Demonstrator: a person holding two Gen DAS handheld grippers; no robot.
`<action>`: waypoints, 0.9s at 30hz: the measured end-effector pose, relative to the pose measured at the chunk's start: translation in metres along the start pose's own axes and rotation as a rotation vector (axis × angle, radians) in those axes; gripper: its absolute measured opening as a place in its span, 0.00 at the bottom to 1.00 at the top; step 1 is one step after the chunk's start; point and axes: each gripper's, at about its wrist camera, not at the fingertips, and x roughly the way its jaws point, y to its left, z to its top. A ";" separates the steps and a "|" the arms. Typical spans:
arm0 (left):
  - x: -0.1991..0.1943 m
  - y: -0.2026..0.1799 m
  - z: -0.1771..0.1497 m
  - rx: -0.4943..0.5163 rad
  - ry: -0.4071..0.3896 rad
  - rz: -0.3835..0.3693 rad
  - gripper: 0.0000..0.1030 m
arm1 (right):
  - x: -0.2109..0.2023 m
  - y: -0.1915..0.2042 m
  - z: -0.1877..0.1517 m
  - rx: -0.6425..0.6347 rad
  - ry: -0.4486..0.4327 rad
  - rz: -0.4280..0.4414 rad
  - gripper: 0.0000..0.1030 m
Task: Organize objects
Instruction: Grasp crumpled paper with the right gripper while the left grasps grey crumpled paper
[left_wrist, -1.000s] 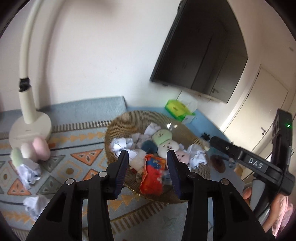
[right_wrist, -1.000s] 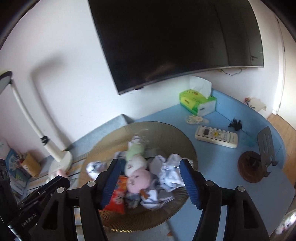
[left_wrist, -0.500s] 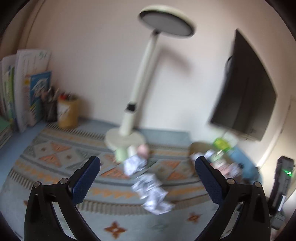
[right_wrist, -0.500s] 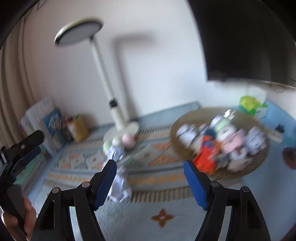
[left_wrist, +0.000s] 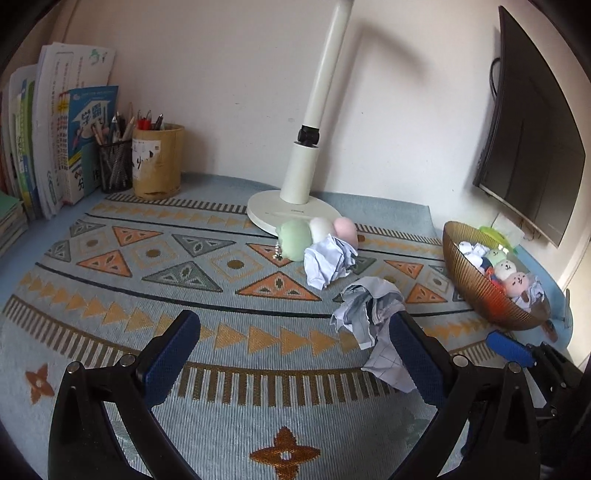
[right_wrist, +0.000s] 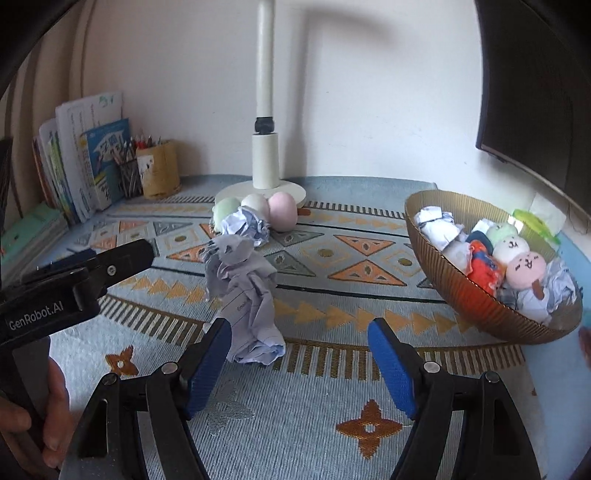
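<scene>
Moved since 1 s ago: both claws swung off the bowl (right_wrist: 476, 295) and now face the loose items on the patterned mat (left_wrist: 184, 295); the left one has spread from nearly shut to wide.
Risk: near crumpled paper (left_wrist: 369, 314) is light and springy, so a pad closing off-centre may flick it away; the right claw (right_wrist: 299, 354) sits just beside the same wad, so both could collide.
Left claw (left_wrist: 295, 354): wide open, holding nothing; its right pad appears to touch the paper's lower edge, though overlap makes this unsure.
Right claw: wide open, empty; the paper lies just ahead of its left pad.
Second paper ball (left_wrist: 328, 262): farther ahead, touching the 3 plush balls (left_wrist: 317, 232).
Plush balls: against the lamp base (left_wrist: 273, 212), well ahead of both claws.
Bowl: to the right of both claws, already loaded with toys and paper.
</scene>
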 end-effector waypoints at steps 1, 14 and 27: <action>0.001 -0.001 -0.001 0.005 0.003 0.006 0.99 | -0.002 0.004 0.000 -0.017 -0.004 -0.006 0.73; 0.036 0.020 0.017 -0.188 0.223 -0.281 0.98 | 0.019 0.004 0.012 -0.013 0.124 0.192 0.80; 0.096 -0.025 0.023 -0.072 0.294 -0.287 0.85 | 0.059 0.007 0.026 0.048 0.207 0.233 0.72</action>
